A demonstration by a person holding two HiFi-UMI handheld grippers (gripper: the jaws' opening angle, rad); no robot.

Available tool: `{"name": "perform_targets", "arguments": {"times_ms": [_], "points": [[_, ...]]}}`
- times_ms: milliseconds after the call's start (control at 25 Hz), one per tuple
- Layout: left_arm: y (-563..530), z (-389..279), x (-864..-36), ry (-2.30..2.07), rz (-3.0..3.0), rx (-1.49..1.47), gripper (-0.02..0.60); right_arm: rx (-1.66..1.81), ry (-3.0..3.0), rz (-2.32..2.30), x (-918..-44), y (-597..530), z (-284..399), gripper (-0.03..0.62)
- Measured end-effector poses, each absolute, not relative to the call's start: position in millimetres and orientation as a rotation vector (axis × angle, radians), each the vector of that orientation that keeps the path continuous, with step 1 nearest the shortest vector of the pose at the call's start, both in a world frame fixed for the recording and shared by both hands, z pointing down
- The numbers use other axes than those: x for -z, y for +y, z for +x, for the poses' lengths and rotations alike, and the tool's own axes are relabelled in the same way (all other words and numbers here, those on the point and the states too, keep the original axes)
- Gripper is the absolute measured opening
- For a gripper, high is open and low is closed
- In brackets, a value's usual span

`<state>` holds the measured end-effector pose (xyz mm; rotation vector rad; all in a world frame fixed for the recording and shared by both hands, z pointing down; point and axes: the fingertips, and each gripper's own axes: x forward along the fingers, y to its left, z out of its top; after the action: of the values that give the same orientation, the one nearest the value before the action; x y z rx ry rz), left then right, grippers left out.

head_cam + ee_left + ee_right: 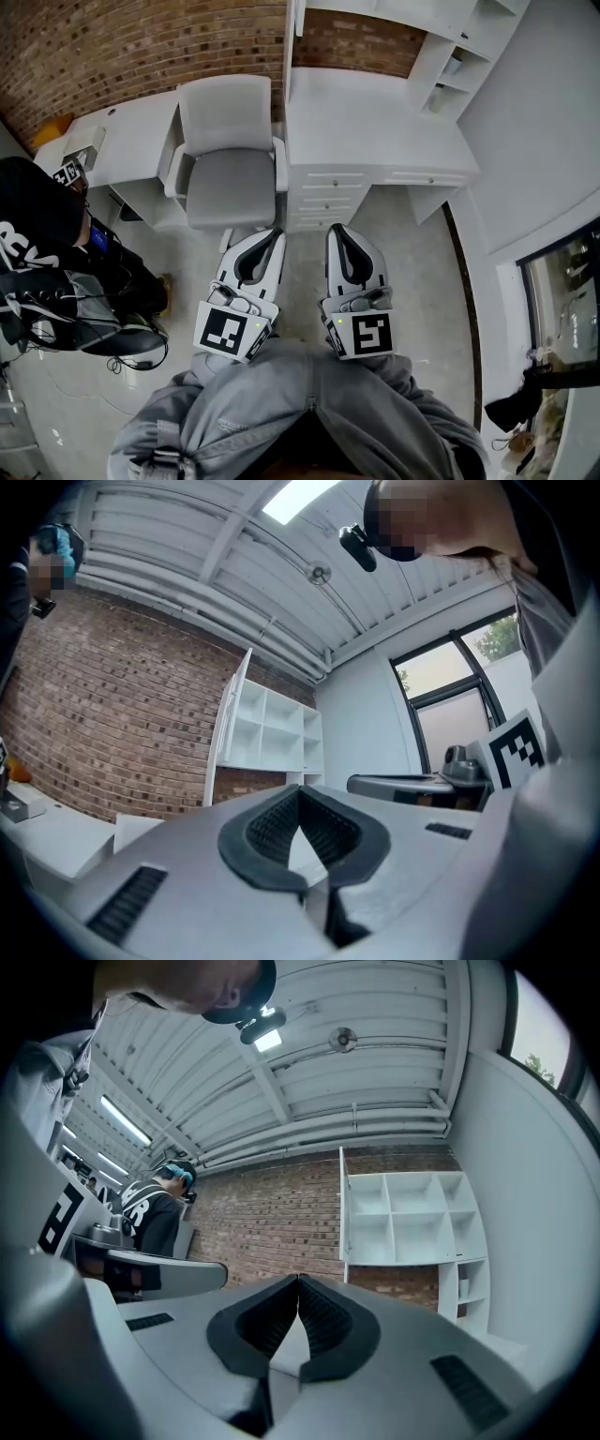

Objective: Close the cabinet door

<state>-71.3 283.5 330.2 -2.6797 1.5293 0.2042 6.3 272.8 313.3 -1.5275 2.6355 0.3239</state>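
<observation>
A white wall cabinet (412, 1218) with open compartments hangs on the brick wall, above a white desk (375, 122). Its door (343, 1213) stands swung out, edge-on in the right gripper view, and shows at the cabinet's left side (230, 726) in the left gripper view. In the head view the door (291, 37) juts out at the top middle. My left gripper (272, 232) and right gripper (336, 228) are held side by side close to my body, well short of the desk, pointing toward the cabinet. Both are shut with nothing between their jaws.
A white swivel chair (230, 150) stands left of the desk's drawer stack (328, 197). A person in black (37, 244) sits at the left with cables on the floor. An open shelf column (469, 47) lines the right wall. A dark-framed glass door (562, 309) is at far right.
</observation>
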Motion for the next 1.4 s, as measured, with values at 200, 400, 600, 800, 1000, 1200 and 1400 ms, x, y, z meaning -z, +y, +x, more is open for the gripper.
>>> {"name": "perform_targets", "arguments": {"times_ms": [200,400,600,800,1000,1200,1400], "points": [[254.8,-81.4,-329.6,1.498,-2.685,-0.229,0.006,-0.357,2.617,-1.542,-311.1,249.9,-5.1,0.027],[236.3,-87.3,-329.7,1.491,-2.700,-0.246,0.006,-0.361,2.618,-1.559,-310.7,235.1,-10.7,0.026],[224.1,-82.4,-327.0,1.459,-2.724,-0.245,0.006,-0.347,2.590,-1.590,-306.1,223.4,-5.8,0.026],[212.4,-82.9,-325.3,1.419,-2.743,-0.240,0.006,-0.343,2.563,-1.604,-304.9,212.1,-8.4,0.027],[197.2,-88.7,-326.4,1.382,-2.755,-0.240,0.006,-0.329,2.541,-1.629,-307.1,198.9,-14.1,0.026],[188.4,-92.5,-328.3,1.364,-2.767,-0.223,0.006,-0.310,2.532,-1.648,-310.3,191.6,-19.1,0.027],[177.8,-96.4,-329.9,1.369,-2.771,-0.212,0.006,-0.293,2.535,-1.650,-312.3,181.9,-23.3,0.026]]}}
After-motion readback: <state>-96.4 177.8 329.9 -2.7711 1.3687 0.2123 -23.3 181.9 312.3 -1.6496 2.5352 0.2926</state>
